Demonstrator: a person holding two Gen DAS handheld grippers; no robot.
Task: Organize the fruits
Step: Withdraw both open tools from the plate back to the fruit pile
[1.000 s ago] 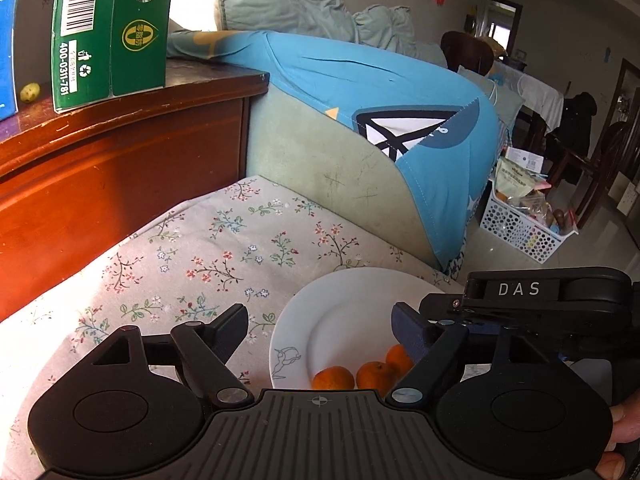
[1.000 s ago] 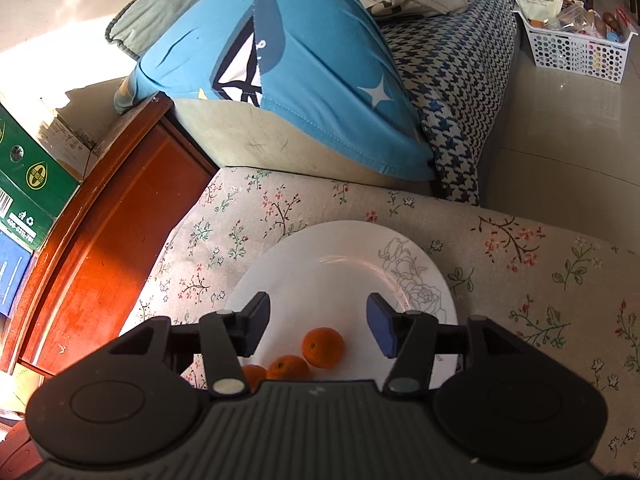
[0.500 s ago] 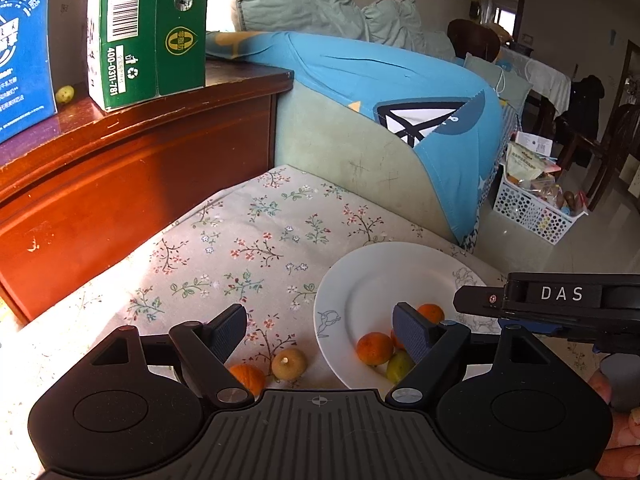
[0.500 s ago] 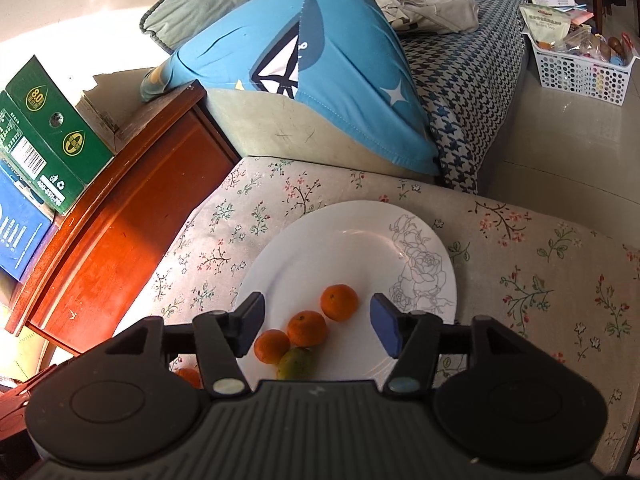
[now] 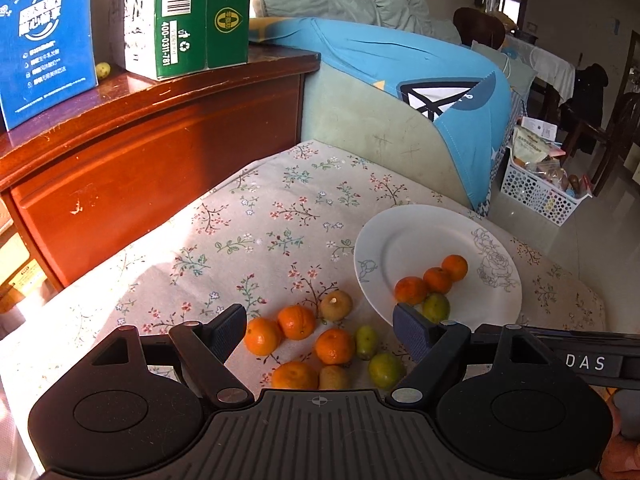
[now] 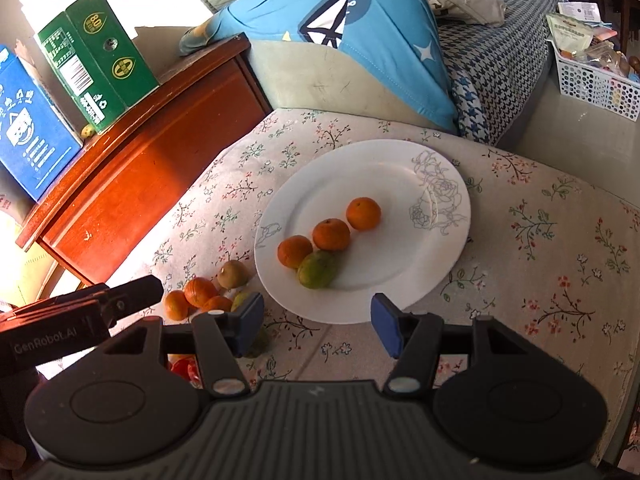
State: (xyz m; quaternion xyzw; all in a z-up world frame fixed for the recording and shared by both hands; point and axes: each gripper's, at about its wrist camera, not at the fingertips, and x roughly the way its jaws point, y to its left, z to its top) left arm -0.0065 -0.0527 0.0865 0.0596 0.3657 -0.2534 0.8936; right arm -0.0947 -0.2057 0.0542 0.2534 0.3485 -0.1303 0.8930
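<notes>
A white plate (image 5: 420,240) with a flower drawing sits on the floral cloth and holds three oranges (image 5: 438,279) and one green fruit (image 5: 436,307). Left of the plate, several loose fruits lie on the cloth: oranges (image 5: 296,322), brownish fruits (image 5: 336,305) and green ones (image 5: 384,369). My left gripper (image 5: 320,332) hovers open above this loose pile, gripping nothing. My right gripper (image 6: 318,325) is open and empty just before the near rim of the plate (image 6: 380,176), whose oranges (image 6: 331,234) and green fruit (image 6: 316,269) lie beyond its fingertips. The left gripper's body (image 6: 120,300) shows at the left.
A red-brown wooden cabinet (image 5: 160,148) stands left of the cloth, with a green box (image 5: 188,12), a blue box (image 5: 44,32) and a small yellowish fruit (image 5: 103,70) on top. Behind is a sofa arm under a blue cover (image 5: 420,72). A white basket (image 5: 536,192) sits on the floor at right.
Both grippers have drawn back from the plate, which now lies farther ahead in both views. The loose fruit pile has come into sight under the left gripper. Both stay empty.
</notes>
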